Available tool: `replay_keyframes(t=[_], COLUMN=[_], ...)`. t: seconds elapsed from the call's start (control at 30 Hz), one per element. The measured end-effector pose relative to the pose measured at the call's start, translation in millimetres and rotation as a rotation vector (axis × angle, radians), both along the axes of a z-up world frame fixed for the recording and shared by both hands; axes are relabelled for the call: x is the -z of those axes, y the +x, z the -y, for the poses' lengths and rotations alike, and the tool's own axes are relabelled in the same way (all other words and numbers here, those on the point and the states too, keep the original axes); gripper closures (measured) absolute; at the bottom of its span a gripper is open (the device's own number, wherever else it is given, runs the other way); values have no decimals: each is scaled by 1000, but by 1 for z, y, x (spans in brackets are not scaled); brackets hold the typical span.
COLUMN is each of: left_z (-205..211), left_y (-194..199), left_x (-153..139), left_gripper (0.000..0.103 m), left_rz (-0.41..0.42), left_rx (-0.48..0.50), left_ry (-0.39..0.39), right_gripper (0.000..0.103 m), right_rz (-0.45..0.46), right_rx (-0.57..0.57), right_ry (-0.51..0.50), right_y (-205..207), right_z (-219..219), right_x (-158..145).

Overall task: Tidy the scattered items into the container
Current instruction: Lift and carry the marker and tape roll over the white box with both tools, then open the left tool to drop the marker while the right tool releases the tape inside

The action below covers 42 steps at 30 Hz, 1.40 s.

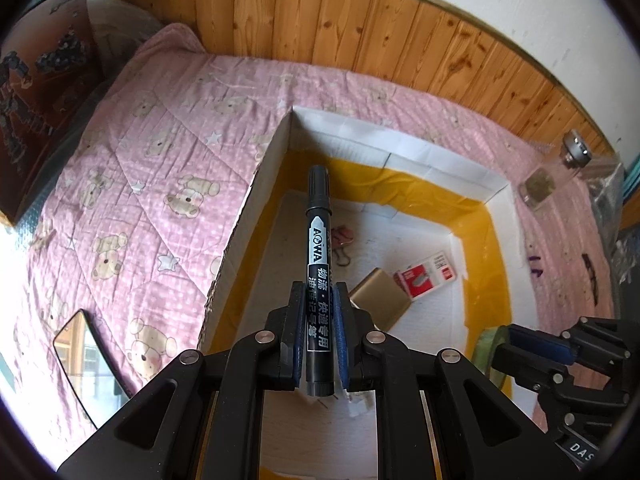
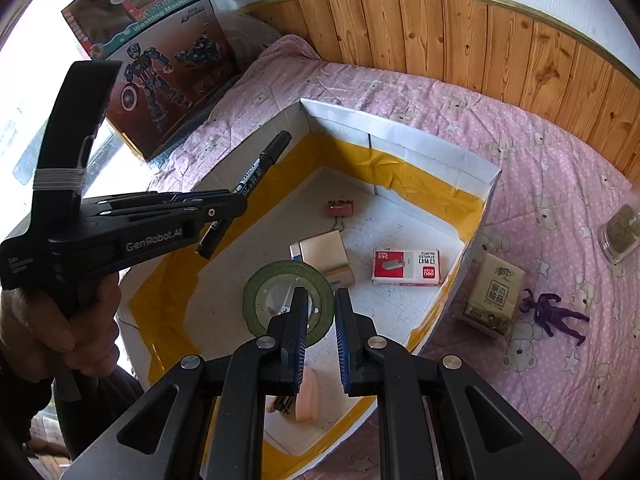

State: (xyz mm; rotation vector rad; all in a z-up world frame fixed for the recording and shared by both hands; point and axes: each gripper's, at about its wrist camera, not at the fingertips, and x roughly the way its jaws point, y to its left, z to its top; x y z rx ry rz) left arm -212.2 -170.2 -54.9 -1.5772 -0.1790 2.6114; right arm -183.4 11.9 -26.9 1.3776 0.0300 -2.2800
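Observation:
My left gripper (image 1: 318,296) is shut on a black marker (image 1: 319,240) and holds it above the open cardboard box (image 1: 400,152); both show in the right wrist view, gripper (image 2: 236,200), marker (image 2: 260,164). The box (image 2: 440,156) holds a red binder clip (image 2: 340,208), a gold box (image 2: 328,256), a red staple box (image 2: 406,266) and a pink stapler (image 2: 306,396). My right gripper (image 2: 320,300) grips the rim of a green tape roll (image 2: 288,296) over the box. A tissue pack (image 2: 494,294), a purple figure (image 2: 554,314) and a clear case (image 2: 622,232) lie on the bed to the right.
The box sits on a pink bear-print quilt (image 1: 160,160) against a wood-panelled wall (image 2: 480,28). Toy boxes (image 2: 168,80) stand at the back left. A small mirror (image 1: 88,360) lies on the quilt left of the box. A glass jar (image 1: 576,152) sits far right.

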Motion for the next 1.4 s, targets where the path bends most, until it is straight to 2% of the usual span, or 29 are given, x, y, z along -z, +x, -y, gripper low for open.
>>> replay_keyframes(t=[0.5,0.7,0.77,0.83,1.0,1.23,1.4], left_z=[0,6,6,6,9,6,-2], left_y=[-23,-29,-29,-29,-25,-6,12], left_x=[17,19,17,15,11,-4,-19], left_gripper=[89,87,83,77,72,71,70], left_rz=[20,20,17,13,14,2,-19], left_rx=[-5,-45,-42,-42,-63,-62,-52], left_ry=[-65,-91,-85,-86,-79,-90,-96], right_gripper=[89,87,82,82,82,81,76], right_rz=[34,30,30,23,34,34,20], right_rx=[-7,9,21,25,28,6,-12], right_ry=[14,34,30,29,6,-10,-14], right_y=[-10,-11,-10,-7,2,22,36], right_z=[3,1,-2,-5,-11,-14,-16], right_x=[17,22,22,21,19,15,8])
